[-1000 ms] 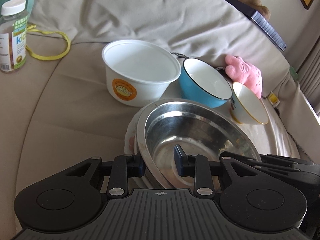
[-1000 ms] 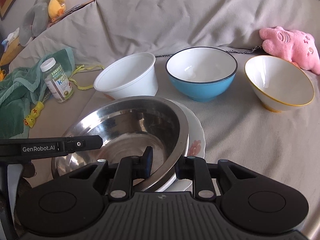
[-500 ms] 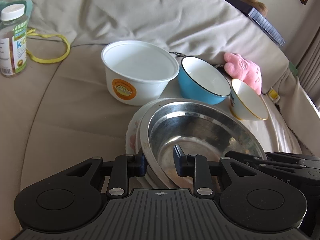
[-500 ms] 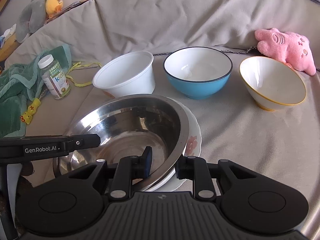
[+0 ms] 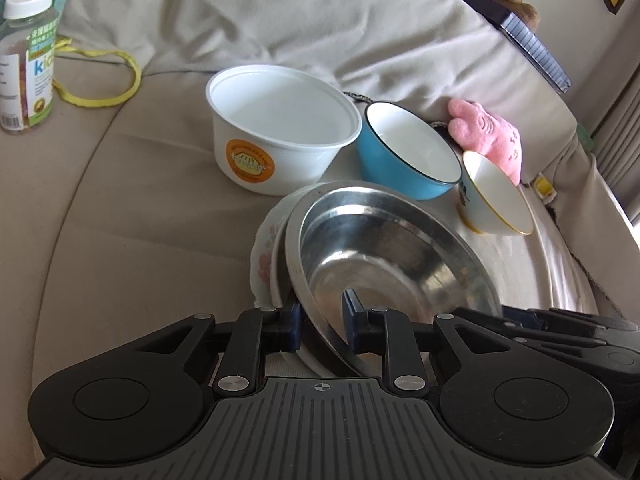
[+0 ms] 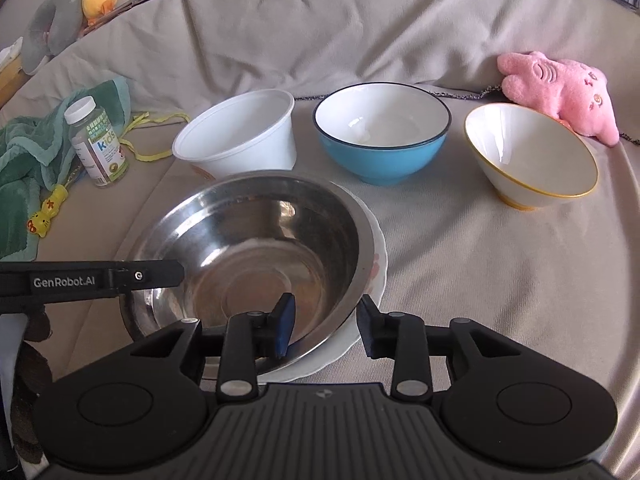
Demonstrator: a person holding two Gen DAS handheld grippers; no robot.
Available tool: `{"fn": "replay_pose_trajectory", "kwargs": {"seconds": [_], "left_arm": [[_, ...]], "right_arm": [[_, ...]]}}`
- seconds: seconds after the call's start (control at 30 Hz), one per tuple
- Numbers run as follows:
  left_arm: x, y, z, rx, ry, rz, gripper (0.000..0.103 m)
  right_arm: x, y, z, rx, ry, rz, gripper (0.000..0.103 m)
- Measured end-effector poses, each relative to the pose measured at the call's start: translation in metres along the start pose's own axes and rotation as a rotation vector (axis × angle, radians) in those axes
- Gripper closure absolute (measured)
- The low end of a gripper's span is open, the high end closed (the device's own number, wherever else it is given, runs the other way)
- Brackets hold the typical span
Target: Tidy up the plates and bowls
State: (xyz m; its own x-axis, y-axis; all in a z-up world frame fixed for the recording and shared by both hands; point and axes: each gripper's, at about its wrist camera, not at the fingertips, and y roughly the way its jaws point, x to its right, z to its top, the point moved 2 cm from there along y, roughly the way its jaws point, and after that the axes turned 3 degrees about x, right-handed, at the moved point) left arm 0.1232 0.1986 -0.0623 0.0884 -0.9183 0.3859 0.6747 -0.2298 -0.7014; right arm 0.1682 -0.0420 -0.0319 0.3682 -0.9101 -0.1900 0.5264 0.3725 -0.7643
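Note:
A steel bowl (image 5: 384,256) (image 6: 256,248) sits on a white floral plate (image 5: 264,256) (image 6: 376,268) on the beige sofa. My left gripper (image 5: 320,320) straddles the left rims of bowl and plate, its jaws a little apart. My right gripper (image 6: 326,322) straddles the right rims, its jaws wider apart and not touching them. Behind stand a white plastic bowl (image 5: 280,128) (image 6: 240,136), a blue bowl (image 5: 408,152) (image 6: 380,132) and a gold-rimmed white bowl (image 5: 496,196) (image 6: 528,156).
A pink plush toy (image 6: 560,92) lies behind the gold-rimmed bowl. A vitamin bottle (image 5: 26,60) (image 6: 98,142), a yellow cord (image 5: 100,96) and a green towel (image 6: 24,168) lie at the left. The sofa back rises behind the bowls.
The right gripper's jaws have opened wider around the rims. The left gripper's jaws have closed in a little on bowl and plate. Both views shifted slightly.

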Motion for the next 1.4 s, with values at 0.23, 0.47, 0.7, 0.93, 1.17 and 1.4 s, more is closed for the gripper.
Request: {"fn": "replay_pose_trajectory", "kwargs": {"seconds": [0.23, 0.47, 0.7, 0.93, 1.17, 1.4], "left_arm": [[-0.004, 0.000, 0.000, -0.004, -0.018, -0.012, 0.081], [-0.003, 0.005, 0.001, 0.014, -0.024, -0.030, 0.073], [-0.005, 0.010, 0.000, 0.024, -0.035, -0.050, 0.072], [-0.006, -0.004, 0.006, 0.007, -0.097, -0.016, 0.075], [0.018, -0.023, 0.022, 0.007, -0.031, 0.184, 0.071], [0.086, -0.010, 0.036, 0.081, 0.043, 0.010, 0.071]], "right_arm": [[0.003, 0.005, -0.004, -0.039, 0.052, 0.106, 0.068], [0.001, 0.012, 0.003, -0.004, 0.018, 0.079, 0.068], [0.004, 0.013, 0.003, 0.009, 0.022, 0.086, 0.069], [0.019, -0.006, 0.003, 0.044, 0.064, 0.154, 0.068], [0.062, -0.031, 0.003, 0.123, 0.149, 0.163, 0.068], [0.120, -0.039, -0.001, 0.196, 0.206, 0.050, 0.068]]}}
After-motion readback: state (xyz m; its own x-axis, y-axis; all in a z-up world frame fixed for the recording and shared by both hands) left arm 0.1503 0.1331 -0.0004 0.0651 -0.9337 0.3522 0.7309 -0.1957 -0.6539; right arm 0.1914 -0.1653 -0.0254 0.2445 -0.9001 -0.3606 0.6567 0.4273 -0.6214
